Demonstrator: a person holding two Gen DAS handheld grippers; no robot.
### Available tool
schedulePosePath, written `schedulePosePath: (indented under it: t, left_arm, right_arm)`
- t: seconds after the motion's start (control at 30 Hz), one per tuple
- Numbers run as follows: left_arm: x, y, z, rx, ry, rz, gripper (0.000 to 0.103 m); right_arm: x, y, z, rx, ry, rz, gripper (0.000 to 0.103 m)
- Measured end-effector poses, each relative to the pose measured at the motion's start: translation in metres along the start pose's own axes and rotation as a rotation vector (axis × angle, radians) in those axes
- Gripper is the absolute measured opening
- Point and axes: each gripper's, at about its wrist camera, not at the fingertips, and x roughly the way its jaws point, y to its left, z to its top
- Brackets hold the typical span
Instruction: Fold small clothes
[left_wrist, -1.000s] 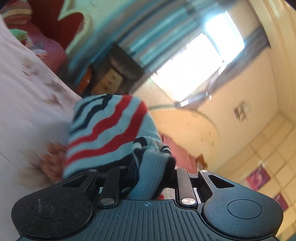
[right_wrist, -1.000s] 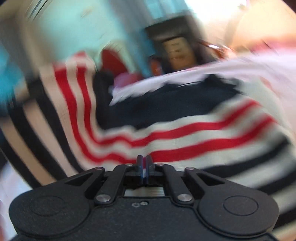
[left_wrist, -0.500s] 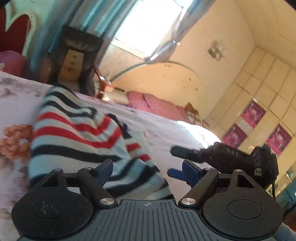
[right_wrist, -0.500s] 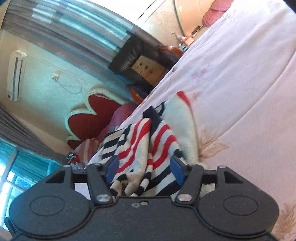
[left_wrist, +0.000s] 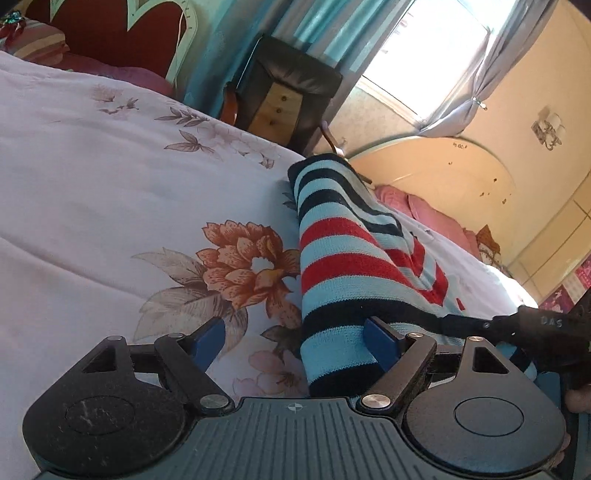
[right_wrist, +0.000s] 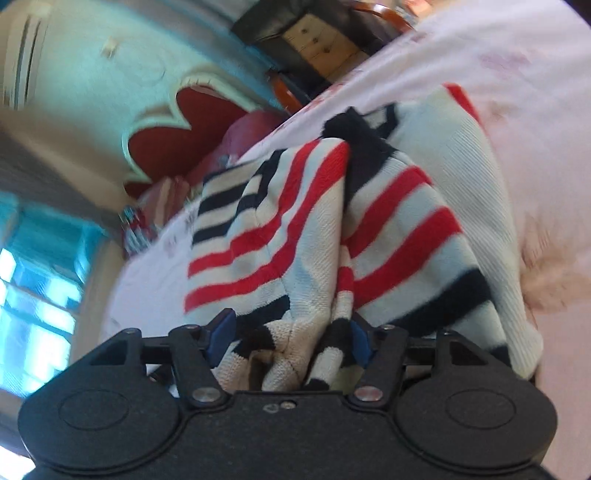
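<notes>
Both grippers released within the last second: left gripper (left_wrist: 295, 341) and right gripper (right_wrist: 291, 334) now spread, bracketing the striped sweater (left_wrist: 343, 258) lying bunched on the bed (left_wrist: 92, 166). Fold placed; regrasp probably next.

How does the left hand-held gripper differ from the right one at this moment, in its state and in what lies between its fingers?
The left hand-held gripper stands wide open, and the striped sweater fills only part of its gap, beside bare floral bedsheet. The right hand-held gripper is also open, but narrower, with bunched sweater folds filling its whole gap. The left view is sharp; the right is blurred. Both have blue pads and neither is clamped on the sweater.
</notes>
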Motion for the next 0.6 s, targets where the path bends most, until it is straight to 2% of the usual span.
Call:
schedulePosePath:
  t: [0.03,0.07,0.1,0.23,0.3,0.37,0.47,0.53,0.6]
  left_arm:
    - [0.002,0.001,0.002,-0.008,0.003,-0.006,0.081]
    - [0.003,0.0,0.005,0.001,-0.002,-0.007,0.081]
    - [0.002,-0.002,0.006,0.013,-0.013,0.0,0.081]
    - [0.006,-0.01,0.014,0.019,-0.036,0.0,0.081]
    - [0.009,-0.018,0.018,0.027,-0.043,-0.02,0.081]
    - [0.014,-0.031,0.02,0.05,-0.041,-0.047,0.081]
    - [0.03,-0.059,0.018,0.135,-0.008,-0.05,0.081]
    - [0.043,-0.075,0.013,0.182,0.028,-0.044,0.081]
    - [0.054,-0.087,0.006,0.218,0.054,-0.042,0.082]
  right_arm:
    - [0.003,0.009,-0.001,-0.065,-0.005,-0.052,0.046]
    - [0.004,0.019,-0.002,-0.141,-0.017,-0.099,0.032]
    - [0.004,0.029,-0.005,-0.225,-0.032,-0.121,0.026]
    - [-0.007,0.076,-0.035,-0.621,-0.15,-0.277,0.023]
    - [-0.021,0.089,-0.051,-0.743,-0.228,-0.313,0.022]
    - [-0.037,0.09,-0.059,-0.774,-0.294,-0.334,0.022]
    - [-0.057,0.075,-0.059,-0.736,-0.358,-0.366,0.022]
    - [-0.061,0.055,-0.056,-0.683,-0.361,-0.387,0.022]
    - [-0.047,0.026,-0.048,-0.611,-0.329,-0.407,0.022]
